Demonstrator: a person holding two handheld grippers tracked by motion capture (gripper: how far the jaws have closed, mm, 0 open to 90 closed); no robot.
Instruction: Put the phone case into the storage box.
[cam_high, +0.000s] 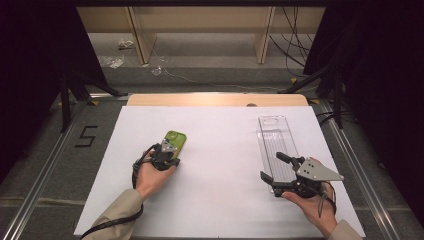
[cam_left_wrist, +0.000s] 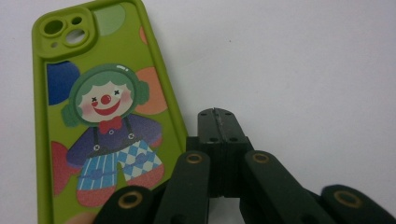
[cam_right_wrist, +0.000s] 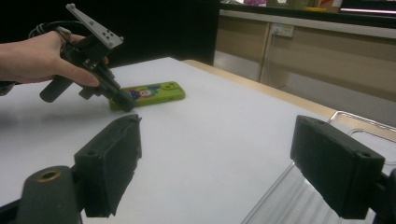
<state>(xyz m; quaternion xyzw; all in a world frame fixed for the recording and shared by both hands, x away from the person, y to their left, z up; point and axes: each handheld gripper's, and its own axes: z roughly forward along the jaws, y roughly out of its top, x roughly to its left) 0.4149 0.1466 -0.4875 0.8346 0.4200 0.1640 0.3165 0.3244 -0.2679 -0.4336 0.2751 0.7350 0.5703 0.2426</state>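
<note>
One green phone case (cam_high: 175, 140), one clear tray (cam_high: 276, 145), two tools.

In my left tool's view the green phone case (cam_left_wrist: 100, 116) runs off the bottom edge, and my tool's linkage covers its lower right corner. From above, my left tool (cam_high: 169, 150) hides the case's near end. The clear tray (cam_high: 276, 145) by the table's right edge is covered at its near end by my right tool (cam_high: 272, 167); in that tool's own view the tray is cut off at the right and bottom.
</note>
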